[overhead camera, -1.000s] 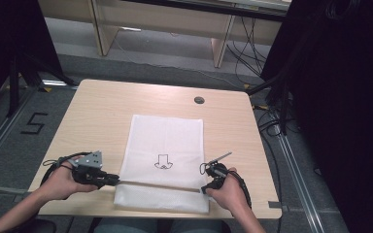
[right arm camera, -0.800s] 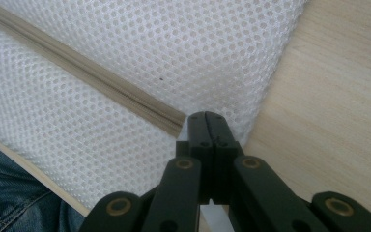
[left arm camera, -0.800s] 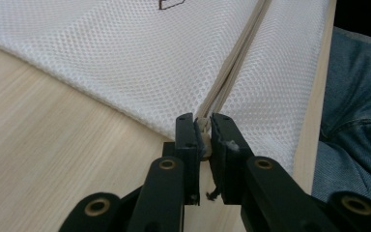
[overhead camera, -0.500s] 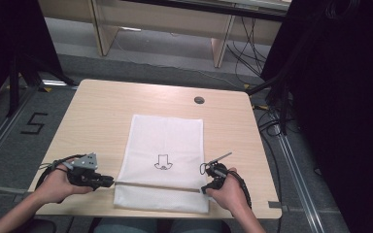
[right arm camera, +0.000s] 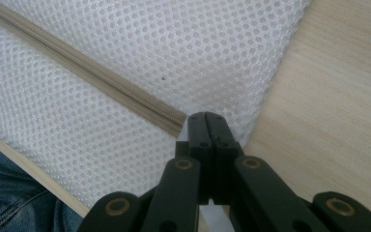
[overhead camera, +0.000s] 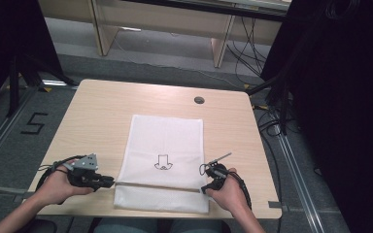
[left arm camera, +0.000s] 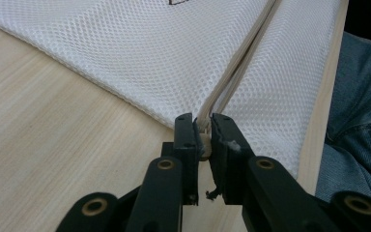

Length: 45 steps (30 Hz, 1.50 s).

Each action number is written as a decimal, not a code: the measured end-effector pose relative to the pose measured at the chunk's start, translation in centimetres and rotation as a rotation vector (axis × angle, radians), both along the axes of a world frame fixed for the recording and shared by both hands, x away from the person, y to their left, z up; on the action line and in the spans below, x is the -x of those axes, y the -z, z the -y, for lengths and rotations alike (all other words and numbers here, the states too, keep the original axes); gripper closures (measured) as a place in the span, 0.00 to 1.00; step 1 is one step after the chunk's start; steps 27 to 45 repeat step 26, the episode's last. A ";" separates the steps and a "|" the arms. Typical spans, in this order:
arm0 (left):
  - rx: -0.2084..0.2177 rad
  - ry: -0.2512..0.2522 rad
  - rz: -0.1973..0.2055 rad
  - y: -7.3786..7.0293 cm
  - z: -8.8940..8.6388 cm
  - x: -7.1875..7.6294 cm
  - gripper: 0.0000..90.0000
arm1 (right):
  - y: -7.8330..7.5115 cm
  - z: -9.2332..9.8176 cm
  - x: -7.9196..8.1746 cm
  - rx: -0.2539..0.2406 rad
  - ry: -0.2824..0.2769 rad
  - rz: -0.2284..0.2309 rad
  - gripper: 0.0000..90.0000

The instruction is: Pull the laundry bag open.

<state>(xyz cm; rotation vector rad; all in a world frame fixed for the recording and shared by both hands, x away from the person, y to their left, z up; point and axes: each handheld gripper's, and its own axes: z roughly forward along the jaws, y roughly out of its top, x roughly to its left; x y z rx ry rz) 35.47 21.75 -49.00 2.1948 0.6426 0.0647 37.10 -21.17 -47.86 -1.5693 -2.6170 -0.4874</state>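
Observation:
A white mesh bag [overhead camera: 165, 141] lies flat on the wooden table [overhead camera: 107, 107], with a small black arrow print [overhead camera: 163, 162] on it. A beige zipper [overhead camera: 158, 187] runs across its near end. My left gripper [overhead camera: 109, 182] is at the bag's left edge, shut on the beige zipper pull [left arm camera: 204, 144], with the zipper [left arm camera: 236, 67] leading away from its jaws. My right gripper [overhead camera: 205, 189] is at the bag's right edge, shut on the mesh fabric [right arm camera: 174, 38] just past the zipper's end [right arm camera: 174, 120].
A round cable hole [overhead camera: 199, 100] sits near the table's far edge. The table's near edge [left arm camera: 319, 121] runs just beyond the bag, with the person's jeans [left arm camera: 362, 96] below it. Bare wood lies left [overhead camera: 87, 136] and right [overhead camera: 228, 136] of the bag.
My left gripper has slid a little to the left along the zipper line, to the bag's left edge. The right gripper has held still.

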 end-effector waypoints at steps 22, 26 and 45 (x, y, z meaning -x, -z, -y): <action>0.201 -0.376 0.178 -3.1 3.4 -1.1 0.43 | -1.6 1.0 0.3 -0.095 0.008 0.220 0.81; 0.114 -0.391 0.237 -2.1 2.4 -0.9 0.44 | -1.7 1.4 0.4 -0.088 0.019 0.249 0.77; 0.114 -0.391 0.237 -2.1 2.4 -0.9 0.44 | -1.7 1.4 0.4 -0.088 0.019 0.249 0.77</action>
